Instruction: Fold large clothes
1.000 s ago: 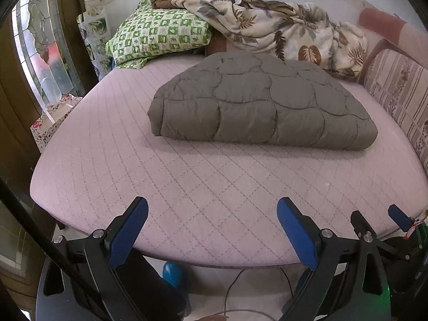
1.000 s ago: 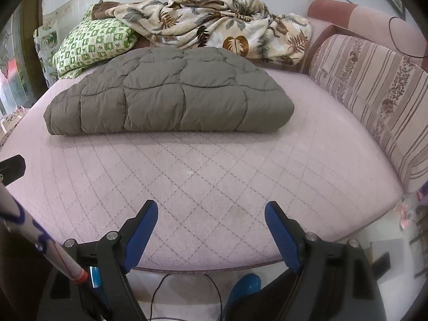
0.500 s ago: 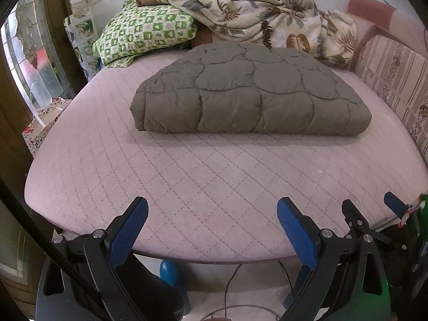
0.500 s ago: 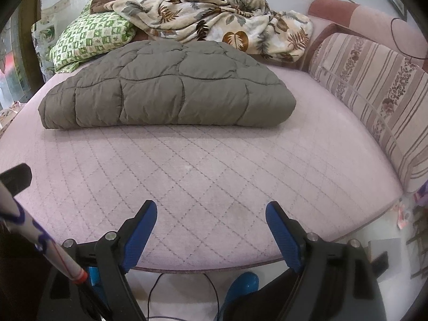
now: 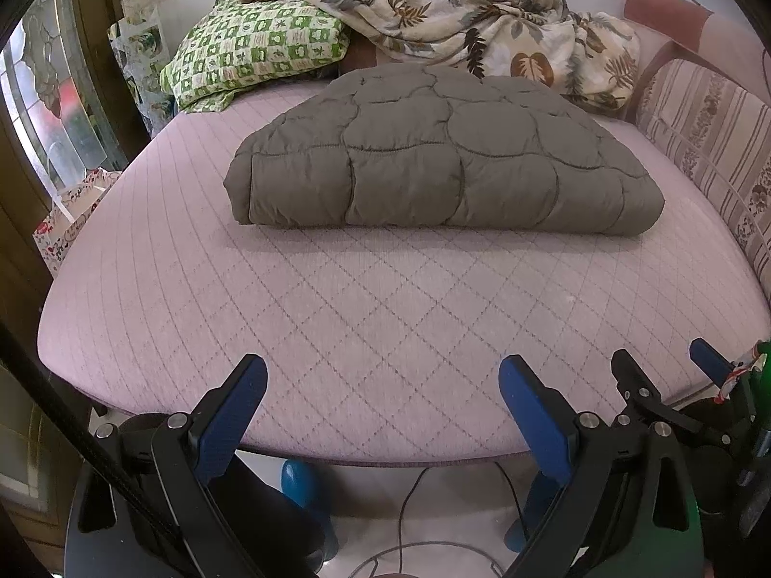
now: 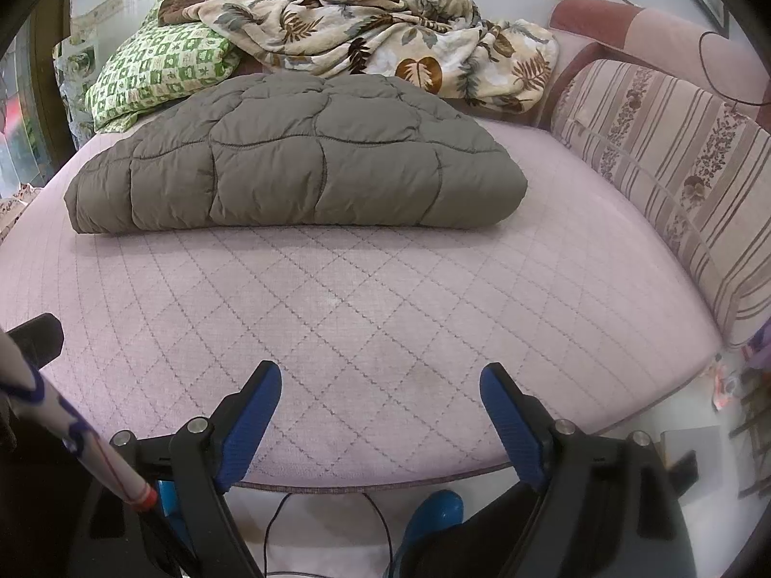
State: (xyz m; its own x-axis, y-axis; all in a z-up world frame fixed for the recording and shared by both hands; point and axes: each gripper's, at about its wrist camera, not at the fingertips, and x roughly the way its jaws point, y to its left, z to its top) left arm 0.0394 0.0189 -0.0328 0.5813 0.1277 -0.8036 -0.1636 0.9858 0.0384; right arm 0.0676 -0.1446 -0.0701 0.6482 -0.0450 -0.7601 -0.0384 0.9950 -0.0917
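Note:
A grey-brown quilted padded garment (image 5: 443, 164) lies folded into a thick bundle across the far half of the pink quilted mattress (image 5: 385, 318); it also shows in the right wrist view (image 6: 299, 164). My left gripper (image 5: 383, 385) is open and empty, over the mattress's near edge, well short of the bundle. My right gripper (image 6: 380, 390) is open and empty too, at the near edge, apart from the bundle. The right gripper's tips also show in the left wrist view (image 5: 665, 371).
A green checked pillow (image 5: 255, 58) and a crumpled leaf-print blanket (image 5: 482, 14) lie at the head. Striped cushions (image 6: 674, 164) line the right side. A window and gift bag (image 5: 67, 221) stand left. Cables (image 6: 376, 520) lie on the floor below.
Both grippers have drawn back slightly and tilted, so the bundle sits a little farther off and more centred. Both stay open and empty. The garment has not moved.

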